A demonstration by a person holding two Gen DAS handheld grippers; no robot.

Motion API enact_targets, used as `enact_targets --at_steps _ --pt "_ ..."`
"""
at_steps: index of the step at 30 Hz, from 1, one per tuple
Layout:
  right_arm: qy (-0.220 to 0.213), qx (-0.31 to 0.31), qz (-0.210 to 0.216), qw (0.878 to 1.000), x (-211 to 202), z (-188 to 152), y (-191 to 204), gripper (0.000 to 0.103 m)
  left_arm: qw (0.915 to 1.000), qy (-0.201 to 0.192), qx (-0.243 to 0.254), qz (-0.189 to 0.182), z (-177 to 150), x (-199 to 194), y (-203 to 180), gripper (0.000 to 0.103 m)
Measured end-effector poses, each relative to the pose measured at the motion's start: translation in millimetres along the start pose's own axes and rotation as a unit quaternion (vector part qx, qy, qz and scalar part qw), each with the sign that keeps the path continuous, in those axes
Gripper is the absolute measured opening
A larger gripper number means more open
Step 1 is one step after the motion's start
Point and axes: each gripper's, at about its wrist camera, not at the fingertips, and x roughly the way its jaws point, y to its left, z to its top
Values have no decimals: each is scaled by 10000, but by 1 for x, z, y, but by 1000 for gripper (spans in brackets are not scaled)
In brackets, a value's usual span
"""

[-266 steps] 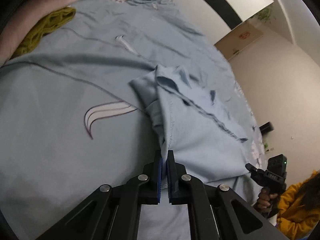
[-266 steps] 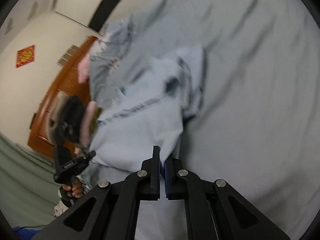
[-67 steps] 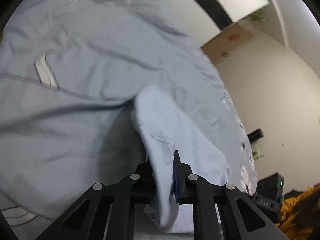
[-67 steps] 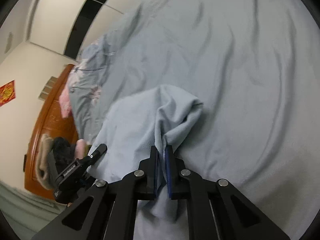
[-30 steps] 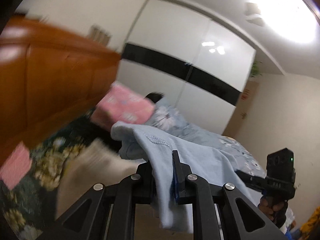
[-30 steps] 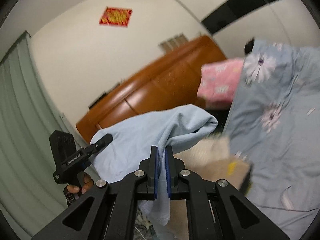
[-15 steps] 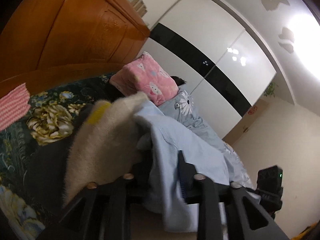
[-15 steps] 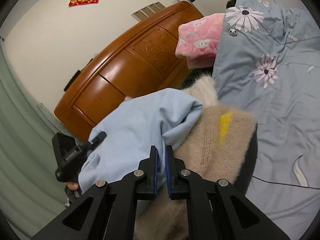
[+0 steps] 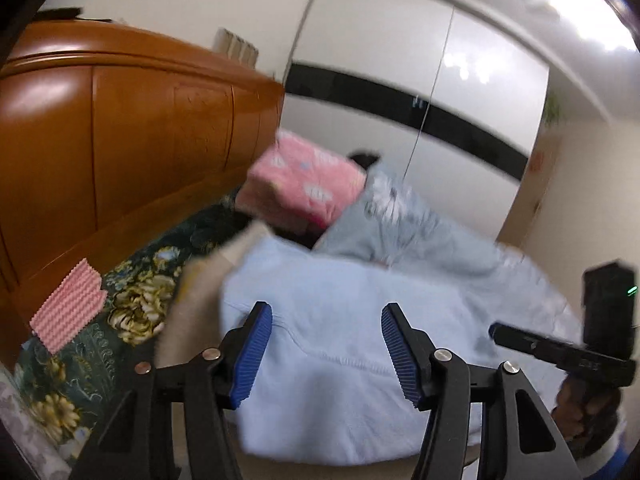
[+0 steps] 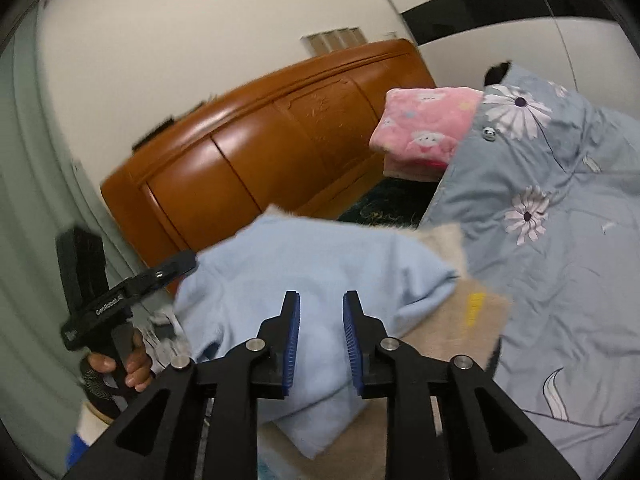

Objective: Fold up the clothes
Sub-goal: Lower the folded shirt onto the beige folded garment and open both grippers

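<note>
A folded light-blue garment (image 9: 344, 344) lies on top of a beige fluffy garment (image 9: 192, 312) near the head of the bed. It also shows in the right wrist view (image 10: 304, 276), resting on the beige garment (image 10: 460, 320). My left gripper (image 9: 326, 350) is open, its blue pads on either side of the garment's near edge and holding nothing. My right gripper (image 10: 318, 332) is open just above the garment and holds nothing. Each gripper appears in the other's view, the right gripper (image 9: 560, 354) and the left gripper (image 10: 120, 296).
A brown wooden headboard (image 9: 120, 140) (image 10: 280, 140) stands behind the pile. A pink pillow (image 9: 304, 184) (image 10: 424, 124) lies beside a grey-blue flowered duvet (image 10: 560, 220). A dark flowered sheet (image 9: 120, 320) and a pink striped cloth (image 9: 68, 308) lie to the left.
Both grippers carried the folded blue garment from the bed's middle to the pile by the headboard. Half a second ago both were shut on it; now both are open and it rests on the beige garment.
</note>
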Motion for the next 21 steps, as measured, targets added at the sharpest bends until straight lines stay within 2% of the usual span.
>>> enact_targets --at_steps 3,7,16,21 --pt "237 17 -154 9996 22 -8 -1 22 9993 325 -11 169 -8 27 5 61" --pt "290 107 -138 9994 38 -19 -8 22 9990 388 -101 221 -13 38 14 61" --pt "13 263 -146 9995 21 -15 -3 23 9993 104 -273 215 -4 17 -1 62" --pt "2 111 -303 9995 13 -14 1 23 9990 14 -366 238 0 3 -11 65"
